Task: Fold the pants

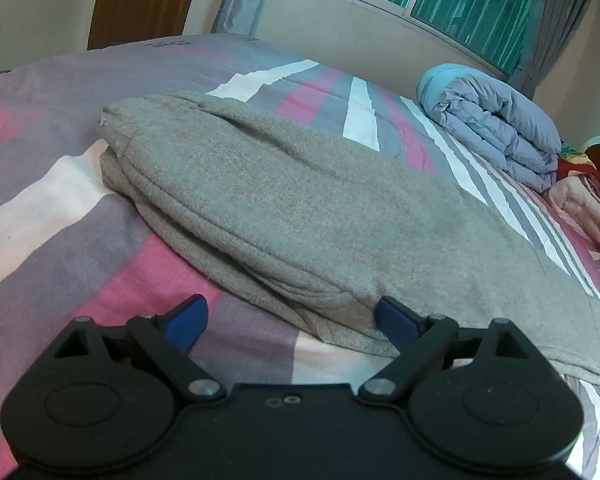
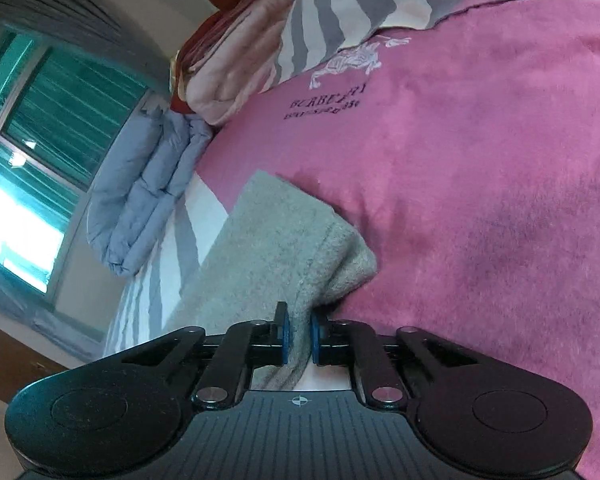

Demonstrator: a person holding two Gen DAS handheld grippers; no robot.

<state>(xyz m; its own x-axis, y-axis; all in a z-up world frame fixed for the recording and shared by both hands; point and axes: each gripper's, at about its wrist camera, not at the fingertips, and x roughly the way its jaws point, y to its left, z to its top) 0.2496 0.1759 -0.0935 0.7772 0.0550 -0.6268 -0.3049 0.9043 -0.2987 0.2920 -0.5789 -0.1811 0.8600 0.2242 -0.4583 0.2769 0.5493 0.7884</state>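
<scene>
The grey fleece pants (image 1: 284, 200) lie folded in layers across the striped bed cover (image 1: 60, 200). In the left wrist view my left gripper (image 1: 290, 320) stands wide open just in front of the pants' near folded edge, its right blue pad close to the cloth and nothing pinched between the pads. In the right wrist view my right gripper (image 2: 299, 338) is shut on an end of the grey pants (image 2: 284, 248); the blue pads squeeze a bunched fold of the fabric, which rises off the pink part of the cover (image 2: 480, 200).
A folded light blue quilt (image 1: 496, 120) sits at the bed's far right under the window (image 1: 460, 4). Pink folded bedding (image 1: 584, 208) lies beside it. A brown door (image 1: 140, 0) is at the back left.
</scene>
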